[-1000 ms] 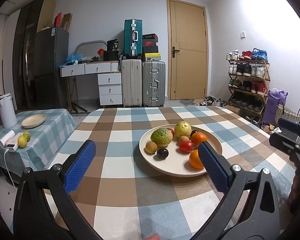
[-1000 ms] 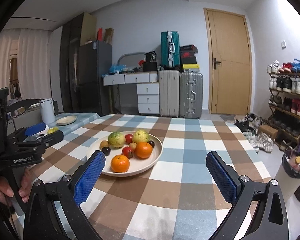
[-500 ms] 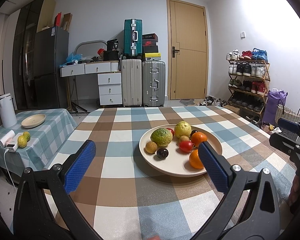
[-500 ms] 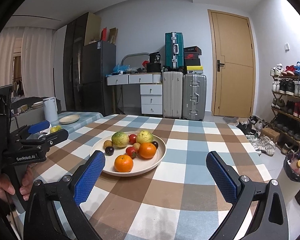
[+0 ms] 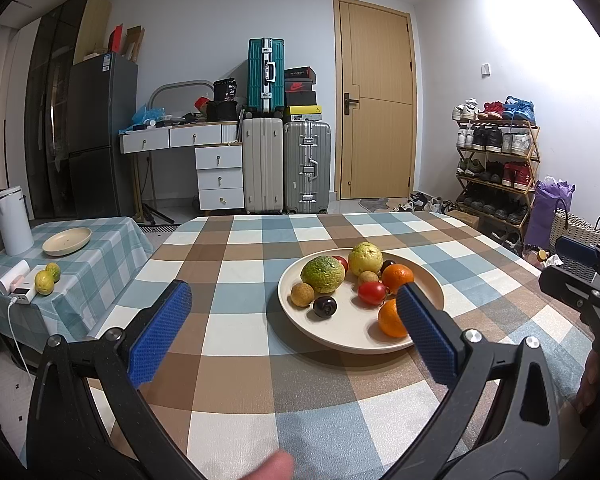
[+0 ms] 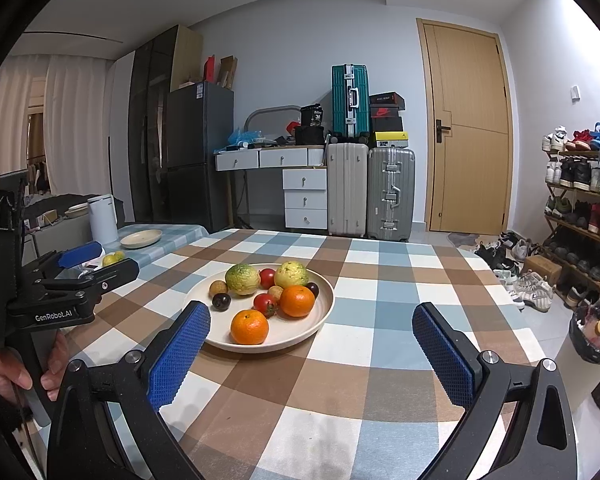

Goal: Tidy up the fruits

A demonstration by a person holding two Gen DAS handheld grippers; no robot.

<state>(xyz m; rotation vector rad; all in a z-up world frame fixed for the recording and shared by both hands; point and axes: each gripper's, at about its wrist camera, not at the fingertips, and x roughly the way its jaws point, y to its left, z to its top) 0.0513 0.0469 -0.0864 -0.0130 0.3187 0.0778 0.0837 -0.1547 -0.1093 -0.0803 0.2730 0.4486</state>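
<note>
- Holding both tools above the checked table (image 5: pixel 236 364), you have nothing gripped in either.
- Left gripper (image 5: pixel 294 334): jaws spread wide, empty; its right pad overlaps the near orange (image 5: pixel 389 319) in your view, with no contact visible.
- Right gripper (image 6: pixel 310 354): jaws spread wide, empty; the plate (image 6: pixel 320 316) sits ahead and to your left, with its near rim just past the left pad.
- Plate contents: green fruit (image 6: pixel 242 279), yellow-green fruit (image 6: pixel 291 274), two tomatoes (image 6: pixel 265 304), two oranges, two small brown fruits (image 6: pixel 218 288), two dark plums (image 6: pixel 221 301).
- Side table (image 5: pixel 100 248), left of you: empty plate (image 5: pixel 67 235), two lemons (image 5: pixel 44 282), white kettle (image 5: pixel 13 221).
- Writing: "GenRobot.AI" on the left tool's body, seen from your right camera; a shoebox (image 6: pixel 386 112) on the suitcases shows a swoosh logo.
</note>
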